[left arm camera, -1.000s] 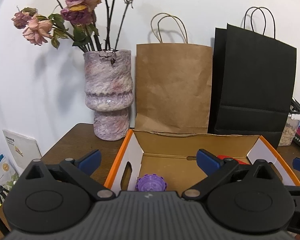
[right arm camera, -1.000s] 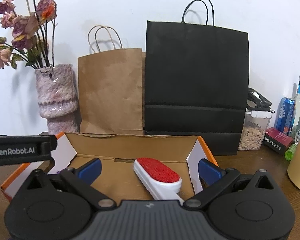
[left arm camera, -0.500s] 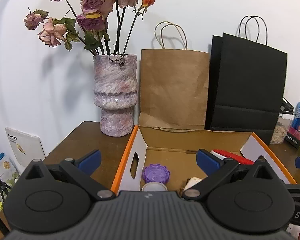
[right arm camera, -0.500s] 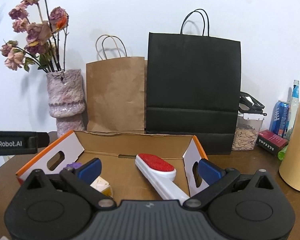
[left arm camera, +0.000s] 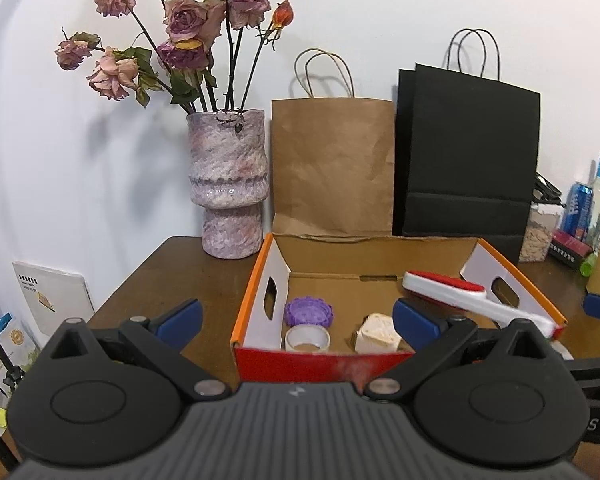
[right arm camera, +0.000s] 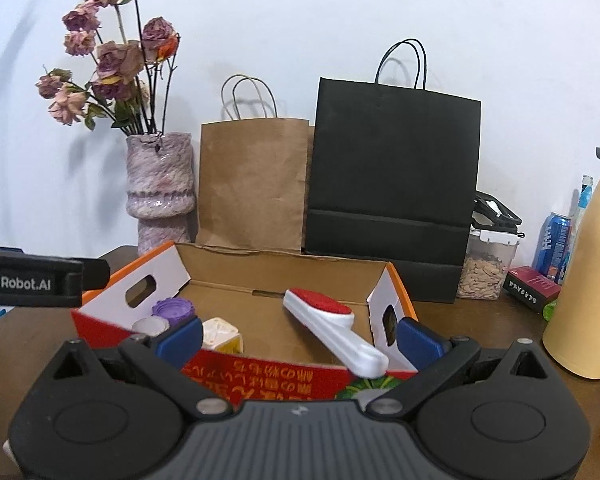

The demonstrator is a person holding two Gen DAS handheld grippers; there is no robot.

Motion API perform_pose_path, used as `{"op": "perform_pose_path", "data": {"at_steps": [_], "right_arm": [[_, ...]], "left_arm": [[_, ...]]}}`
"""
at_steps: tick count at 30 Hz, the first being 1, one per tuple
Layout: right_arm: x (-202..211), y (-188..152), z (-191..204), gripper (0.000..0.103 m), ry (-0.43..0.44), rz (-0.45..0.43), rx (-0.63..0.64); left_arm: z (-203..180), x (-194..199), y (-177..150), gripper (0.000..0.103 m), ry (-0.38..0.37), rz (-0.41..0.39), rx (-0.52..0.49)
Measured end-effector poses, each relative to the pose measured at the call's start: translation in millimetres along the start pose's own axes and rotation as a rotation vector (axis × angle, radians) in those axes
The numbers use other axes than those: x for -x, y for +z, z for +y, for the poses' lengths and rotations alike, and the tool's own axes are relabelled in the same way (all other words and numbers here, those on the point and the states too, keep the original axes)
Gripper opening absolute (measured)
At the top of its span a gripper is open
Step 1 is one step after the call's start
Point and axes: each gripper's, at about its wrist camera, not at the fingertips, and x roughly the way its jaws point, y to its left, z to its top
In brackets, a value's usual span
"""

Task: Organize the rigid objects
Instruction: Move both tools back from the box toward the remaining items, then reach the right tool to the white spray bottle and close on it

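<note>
The cardboard box [left arm camera: 380, 268] sits open on the brown worktop [left arm camera: 172, 276], at centre frame in both wrist views, with orange-edged side flaps and a red front wall. Inside it, at lower left of the box floor, a purple ridged lid [left arm camera: 309, 311] lies just behind a roll of clear tape [left arm camera: 307, 339]. A cream cube [left arm camera: 378, 334] rests near the front wall at box centre. A white lint brush with a red pad [right arm camera: 328, 320] lies diagonally across the right half of the box, its handle end propped on the front right corner.

The left hand-held gripper [left arm camera: 296, 316] is spread wide and holds nothing; its blue fingertips [left arm camera: 180, 314] frame the box front. The right hand-held gripper [right arm camera: 300, 338] is likewise spread wide and empty.

Behind the box, at upper frame, stand a mottled vase of dried roses [left arm camera: 229, 184], a brown paper bag [left arm camera: 334, 164] and a black paper bag [left arm camera: 466, 152]. A cream bottle [right arm camera: 588, 264] stands at the right edge of the right wrist view.
</note>
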Motion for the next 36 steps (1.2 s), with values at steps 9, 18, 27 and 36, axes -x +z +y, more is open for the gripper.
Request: {"op": "perform_pose_path", "data": {"at_steps": [9,18,27,36], "right_arm": [[32,-17,-2,0.103,-0.008,0.004,0.026],[62,-37,-8,0.103,0.009,0.008,0.037],[83,-57,-21,0.103,-0.005,0.031,0.038],[93,-79,-44,0.103,-0.024,0.078,0.028]], "left_arm": [[-1,27,-21,0.103,-0.018,-0.002,-0.014],[-3,48,-44,0.103,-0.017,0.012,-0.026],[0,62,-66,0.103,-0.014,0.043,-0.022],[5,68,-82,0.103,0.021,0.064,-0.003]]}}
